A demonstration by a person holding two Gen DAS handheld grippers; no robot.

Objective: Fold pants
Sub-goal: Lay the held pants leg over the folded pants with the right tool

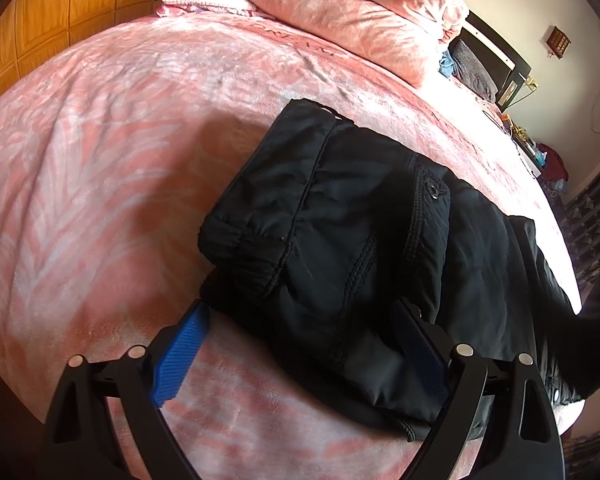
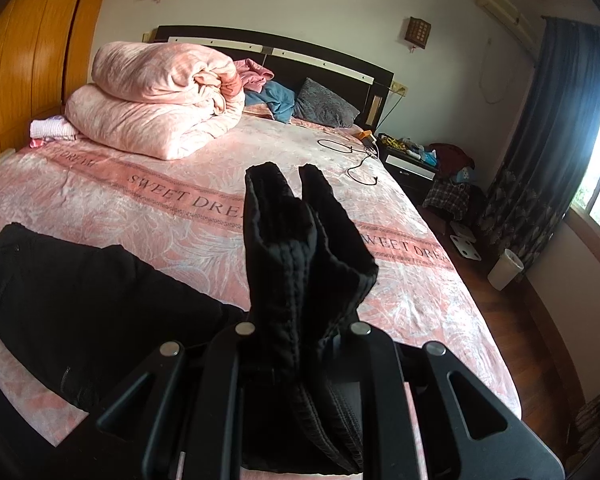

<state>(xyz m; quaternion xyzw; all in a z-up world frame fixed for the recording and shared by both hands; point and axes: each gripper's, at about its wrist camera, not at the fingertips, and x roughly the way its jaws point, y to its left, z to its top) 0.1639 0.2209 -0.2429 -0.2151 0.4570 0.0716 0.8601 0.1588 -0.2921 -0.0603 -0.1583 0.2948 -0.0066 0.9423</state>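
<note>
Right gripper [image 2: 300,340] clamped on the black pants' [image 2: 300,248] leg cuffs, raised at 12 o'clock; left gripper [image 1: 300,344] spread wide at the waist end [image 1: 340,220] on the pink bedspread [image 1: 100,160]. Carry cuffs squarely to the waistband, edges aligned.

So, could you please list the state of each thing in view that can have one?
Black pants: partly folded on the bed, one end lifted.
Left gripper: jaws open, astride the pants' near edge.
Right gripper: jaws shut on the pants' hem end, held above the bedspread.
Pink duvet: folded, stacked by the headboard.
Curtain: drawn aside from the window.
</note>
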